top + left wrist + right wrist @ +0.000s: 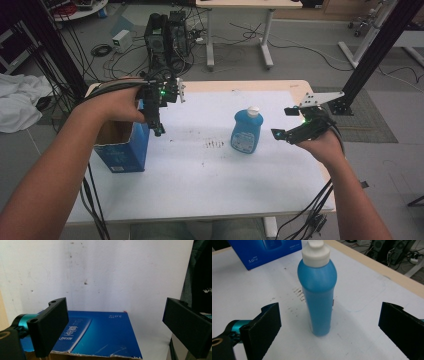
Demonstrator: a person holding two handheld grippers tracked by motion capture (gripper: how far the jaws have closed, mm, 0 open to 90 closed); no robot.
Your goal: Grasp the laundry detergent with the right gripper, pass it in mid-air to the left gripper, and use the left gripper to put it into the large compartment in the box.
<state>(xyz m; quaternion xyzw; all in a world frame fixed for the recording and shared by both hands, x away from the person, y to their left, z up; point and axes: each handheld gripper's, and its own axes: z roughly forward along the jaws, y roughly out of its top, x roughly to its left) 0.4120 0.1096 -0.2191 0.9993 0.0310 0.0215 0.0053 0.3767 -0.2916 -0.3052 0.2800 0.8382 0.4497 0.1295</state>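
A blue bottle (246, 131) with a white cap stands upright near the middle of the white table top (200, 170). My right gripper (283, 123) hovers just right of it, open, with the jaws apart from the bottle. In the right gripper view the bottle (318, 290) stands between and beyond the wide-spread jaws of that gripper (329, 330). An open blue cardboard box (122, 147) stands at the table's left edge. My left gripper (158, 128) points down over the box's right side, open and holding nothing. The left gripper view looks down on the box's blue side (100, 335) between the jaws (117, 327).
Small dark stains (215, 144) mark the table left of the bottle. Black frame posts (372, 50) rise at the back right and back left. A computer tower (167, 35) and cables lie on the floor behind, and a white cloth (17, 102) lies at far left.
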